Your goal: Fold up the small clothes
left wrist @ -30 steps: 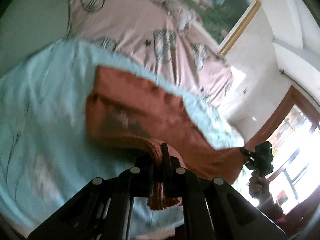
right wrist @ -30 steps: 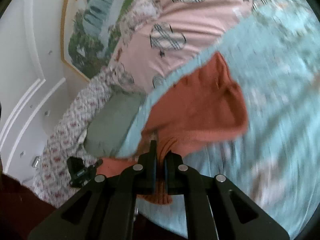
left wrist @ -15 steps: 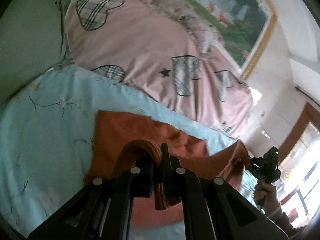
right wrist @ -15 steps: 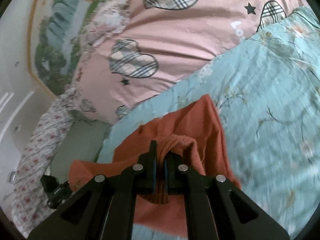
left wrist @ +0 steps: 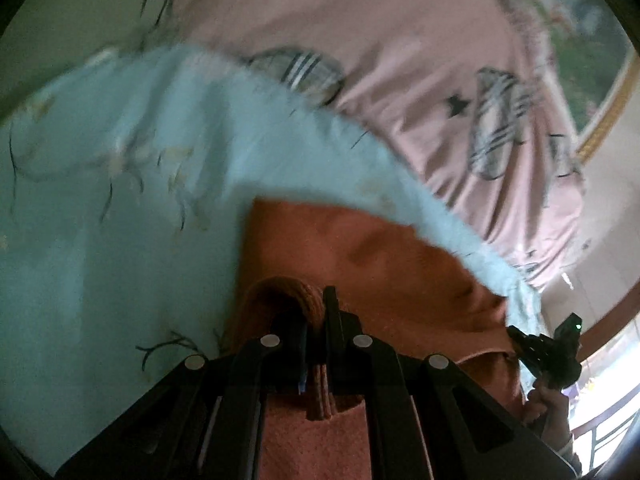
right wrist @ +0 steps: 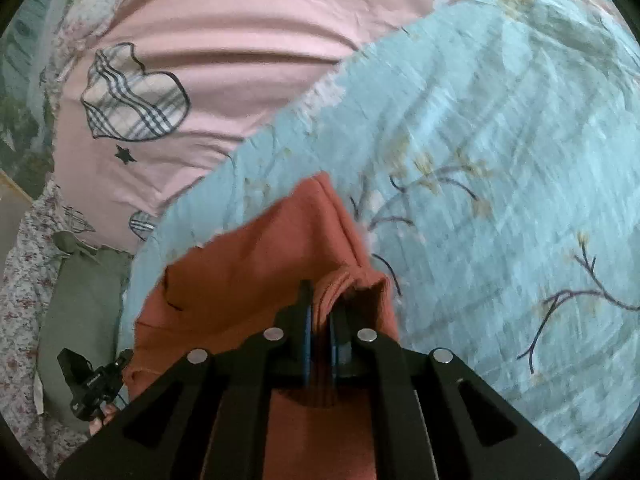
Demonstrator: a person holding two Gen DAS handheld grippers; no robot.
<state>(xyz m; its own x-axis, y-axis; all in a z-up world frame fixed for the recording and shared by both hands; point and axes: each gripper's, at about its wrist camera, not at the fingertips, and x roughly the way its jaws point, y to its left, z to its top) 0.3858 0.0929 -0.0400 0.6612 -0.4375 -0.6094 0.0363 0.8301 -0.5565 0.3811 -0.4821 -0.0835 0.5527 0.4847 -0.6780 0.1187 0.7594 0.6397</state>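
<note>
We hold one rust-orange garment (left wrist: 360, 264) with both tools, and it fills the lower centre of each wrist view, spread over the pale blue floral sheet (left wrist: 100, 240). Our left gripper (left wrist: 316, 320) is clamped tight on a ribbed hem of the cloth, which bunches into a small arch just above the jaws at the bottom centre of the left view. Our right gripper (right wrist: 320, 316) is likewise pinched shut on a gathered edge of the same garment, a peak of fabric rising toward the middle of the right view. We judge that the two grips sit on opposite ends of one edge so the cloth can be carried over itself in a single fold; holding both ends keeps the edge straight and stops the soft fabric from sagging in the middle.

Each tool shows small in the other's view: the right one at the lower right of the left view, gripped by a hand (left wrist: 552, 404), the left one at the lower left of the right view.

We count one garment, two grippers, one blue sheet, one pink quilt (right wrist: 224, 40) with plaid hearts along the top, one grey-green cushion (right wrist: 80, 312) at the left, and one framed picture (left wrist: 600, 80) at the upper right. The left view is blurred.
</note>
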